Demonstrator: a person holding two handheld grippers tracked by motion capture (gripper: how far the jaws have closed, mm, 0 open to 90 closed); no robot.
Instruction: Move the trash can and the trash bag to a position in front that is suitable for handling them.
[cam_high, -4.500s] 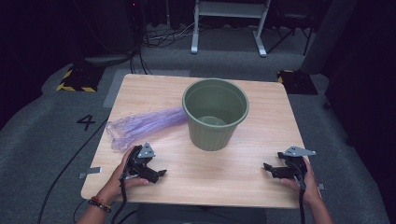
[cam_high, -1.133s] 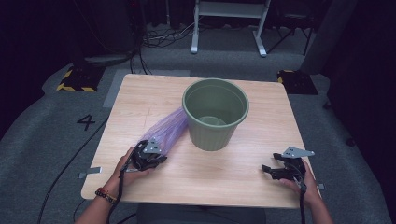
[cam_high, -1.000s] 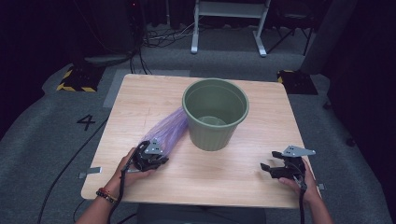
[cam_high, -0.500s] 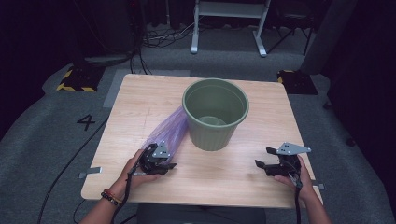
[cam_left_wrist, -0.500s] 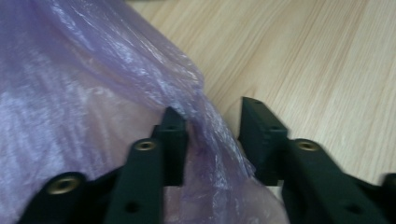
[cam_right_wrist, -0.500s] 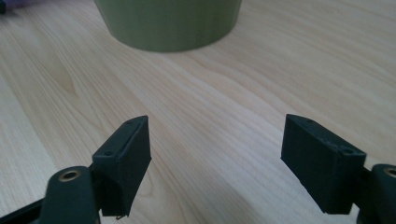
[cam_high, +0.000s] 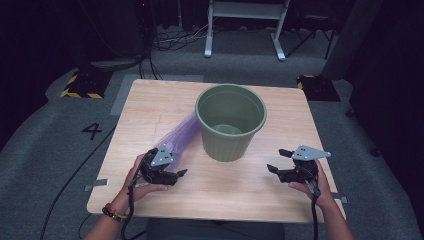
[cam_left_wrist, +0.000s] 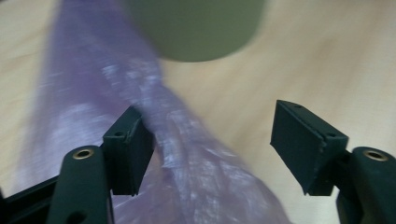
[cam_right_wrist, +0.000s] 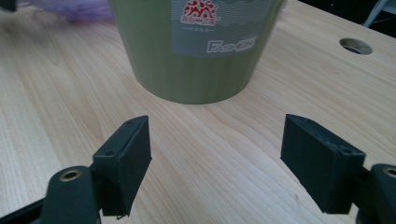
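A green plastic bin (cam_high: 230, 122) stands upright in the middle of the wooden table (cam_high: 150, 100). A thin purple plastic bag (cam_high: 180, 137) lies stretched from the bin's left side toward the near left. My left gripper (cam_high: 175, 172) sits at the bag's near end. In the left gripper view its jaws stand open (cam_left_wrist: 210, 140), with the bag (cam_left_wrist: 187, 154) running between them and brushing the left one, and the bin (cam_left_wrist: 196, 28) just ahead. My right gripper (cam_high: 278, 160) hovers open and holds nothing at the near right, pointing at the bin (cam_right_wrist: 196, 46).
A round hole (cam_right_wrist: 356, 45) is cut in the tabletop right of the bin. A white metal stand (cam_high: 245, 30) is on the floor beyond the table. Cables (cam_high: 75, 175) trail across the grey floor at the left, near a painted "4" (cam_high: 92, 131).
My left gripper has moved right along the front of the table toward the bin, and the bag's near end has swung with it. My right gripper has edged left toward the bin.
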